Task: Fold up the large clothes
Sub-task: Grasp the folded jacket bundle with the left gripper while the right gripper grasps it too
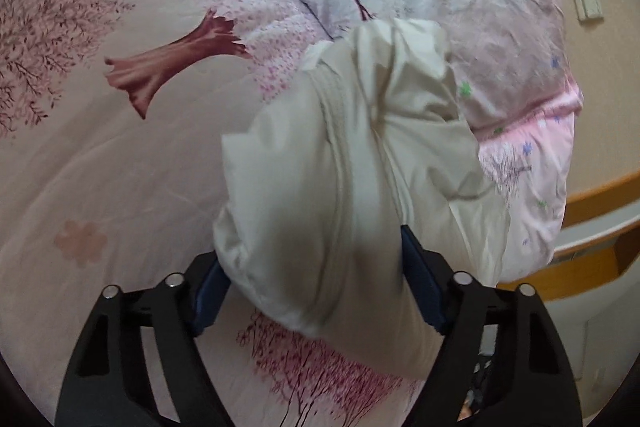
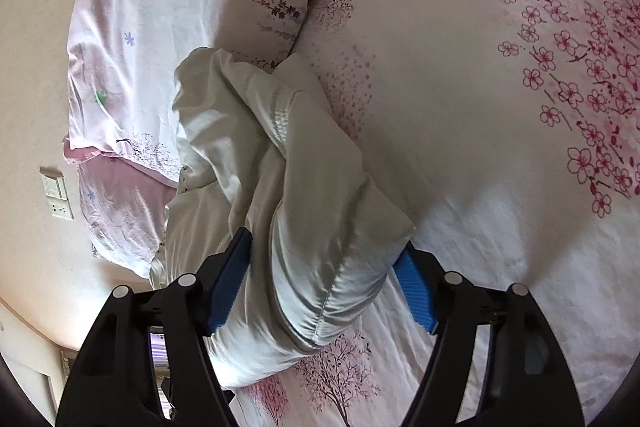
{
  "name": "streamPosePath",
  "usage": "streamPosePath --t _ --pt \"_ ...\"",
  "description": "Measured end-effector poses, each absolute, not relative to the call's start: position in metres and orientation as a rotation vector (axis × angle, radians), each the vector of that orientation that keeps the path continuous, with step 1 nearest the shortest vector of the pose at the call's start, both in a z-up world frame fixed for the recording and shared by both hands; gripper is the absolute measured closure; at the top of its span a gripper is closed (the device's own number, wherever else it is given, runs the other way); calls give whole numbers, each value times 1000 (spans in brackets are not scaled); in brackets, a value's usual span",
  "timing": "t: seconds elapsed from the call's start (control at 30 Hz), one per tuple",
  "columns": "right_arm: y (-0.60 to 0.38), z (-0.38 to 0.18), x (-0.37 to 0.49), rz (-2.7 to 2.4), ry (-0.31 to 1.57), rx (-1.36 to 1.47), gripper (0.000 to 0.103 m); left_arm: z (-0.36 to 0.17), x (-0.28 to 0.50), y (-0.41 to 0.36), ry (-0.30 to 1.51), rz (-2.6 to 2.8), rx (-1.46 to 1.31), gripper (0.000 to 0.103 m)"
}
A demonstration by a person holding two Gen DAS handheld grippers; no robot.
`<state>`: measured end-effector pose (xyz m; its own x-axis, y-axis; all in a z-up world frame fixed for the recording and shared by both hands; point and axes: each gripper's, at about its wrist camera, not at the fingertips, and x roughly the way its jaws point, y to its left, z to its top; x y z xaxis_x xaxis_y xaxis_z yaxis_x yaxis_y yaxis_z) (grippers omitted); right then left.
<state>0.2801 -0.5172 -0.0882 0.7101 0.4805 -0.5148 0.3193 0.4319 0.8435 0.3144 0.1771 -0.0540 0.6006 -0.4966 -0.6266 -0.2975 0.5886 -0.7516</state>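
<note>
Left gripper (image 1: 320, 283): the two blue-padded jaws stand wide apart with a thick bunch of the cream garment (image 1: 360, 155) filling the gap between them; the pads press into the cloth on both sides, so the jaws are clamped on the garment, held open only by the bulk of the fabric. Right gripper (image 2: 324, 283): the same arrangement, its blue pads set on either side of a rounded, seamed fold of the cream garment (image 2: 288, 167), gripping it. Each tool holds a separate part of one padded, loosely bunched piece of clothing, a hold that, as a judgement, serves to lift and spread the cloth so that an edge can be laid over for a fold; which edges these are cannot be told, since the cloth is crumpled. Beyond the jaws the garment trails away from both grippers and lies on the bed sheet (image 1: 100, 187), which is printed with pink blossom trees, its far end rising against a pale floral pillow (image 2: 168, 27) at the head of the bed. No flat fold is visible yet, so the task appears to be at an early stage. Outward again, the wall with a switch plate and socket (image 2: 58, 193) and a wooden bed frame (image 1: 600, 195) bound the scene.
</note>
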Motion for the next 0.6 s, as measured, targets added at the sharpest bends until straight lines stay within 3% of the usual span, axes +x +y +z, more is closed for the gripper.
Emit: streamPosePath --t 0.13,0.2,0.27,0.6 --pt "-512 -87 281 133 794 1135 63 -54 316 183 932 -138 -1005 55" --pt "-510 -81 280 143 770 1118 71 -49 315 184 918 -150 -1001 69" --pt "-508 -73 277 153 745 1092 75 -40 314 184 901 -169 -980 75" --pt "-483 -46 239 235 708 1009 80 -11 259 209 829 -208 -959 80"
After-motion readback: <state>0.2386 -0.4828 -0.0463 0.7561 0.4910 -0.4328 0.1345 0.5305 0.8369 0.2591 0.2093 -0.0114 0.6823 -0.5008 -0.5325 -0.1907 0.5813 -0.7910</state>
